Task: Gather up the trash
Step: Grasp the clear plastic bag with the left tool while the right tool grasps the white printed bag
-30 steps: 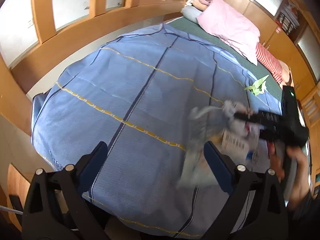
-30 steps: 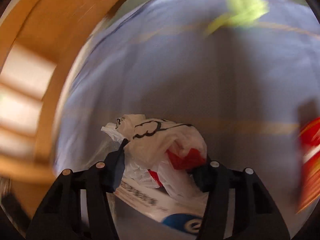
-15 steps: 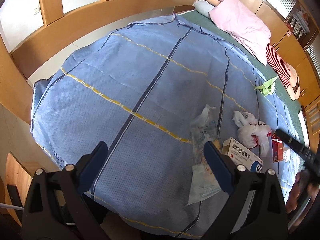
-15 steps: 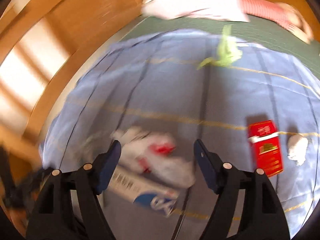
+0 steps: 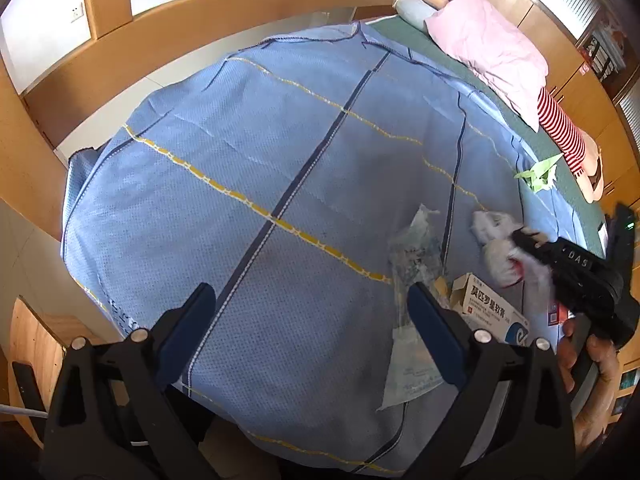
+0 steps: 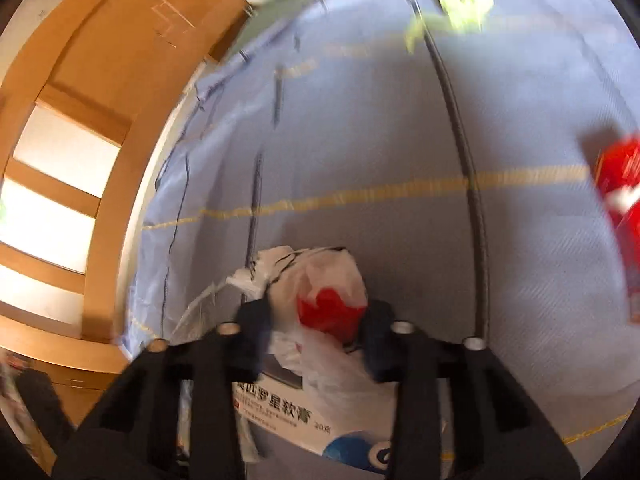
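Left wrist view. The left gripper is held above the blue bedspread, its fingers spread wide with nothing between them, much as in both earlier frames. A clear plastic wrapper and a flat paper packet lie just past the right-hand finger, where they lay half a second ago. The white medicine box is seen beside them. The right gripper, half a second ago drawn back to the picture's right edge, is now brought in over the crumpled white plastic bag, its tips laid on it. A green paper scrap is seen farther up the bed, near the pink quilt.

Right wrist view. Much blur is noted. The right gripper's fingers, wide half a second ago with the bag lying beyond them, have just been closing and are now set narrow, with the white plastic bag, red showing through it, pressed between them. The bag lies partly on the medicine box. A red packet is seen well apart at the right, and the green scrap at the top.
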